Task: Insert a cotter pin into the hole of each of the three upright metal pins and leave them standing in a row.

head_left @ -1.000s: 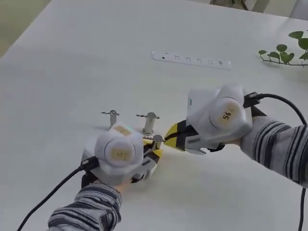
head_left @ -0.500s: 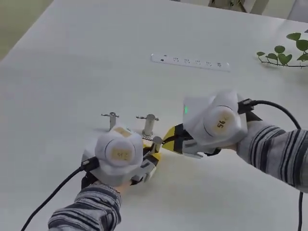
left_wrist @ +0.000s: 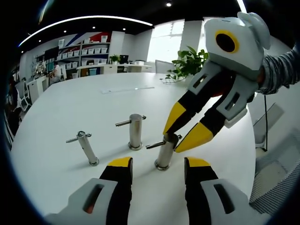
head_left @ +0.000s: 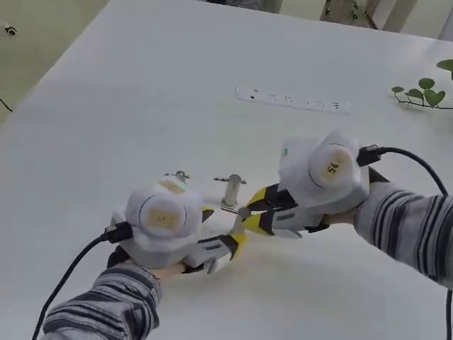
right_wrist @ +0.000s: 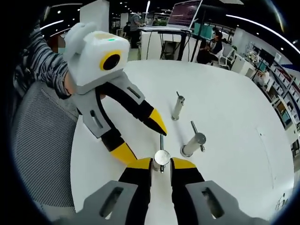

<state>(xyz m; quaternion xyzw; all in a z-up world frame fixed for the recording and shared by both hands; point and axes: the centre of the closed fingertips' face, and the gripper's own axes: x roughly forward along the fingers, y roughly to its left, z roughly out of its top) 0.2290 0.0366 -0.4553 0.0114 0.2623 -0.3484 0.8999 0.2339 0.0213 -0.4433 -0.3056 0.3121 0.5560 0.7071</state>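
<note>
Well, the right tongs [right_wrist: 161,165] pinch the top of the nearest pin [right_wrist: 162,156], a cotter pin [right_wrist: 161,140] through it; the left tongs [left_wrist: 158,161] gape either side of its base, gripping nothing.

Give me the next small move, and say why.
Probably ease the right gripper off: the thin cotter pin already pokes out the far side of the nearest upright metal pin, which stands between the open left gripper tips.
</note>
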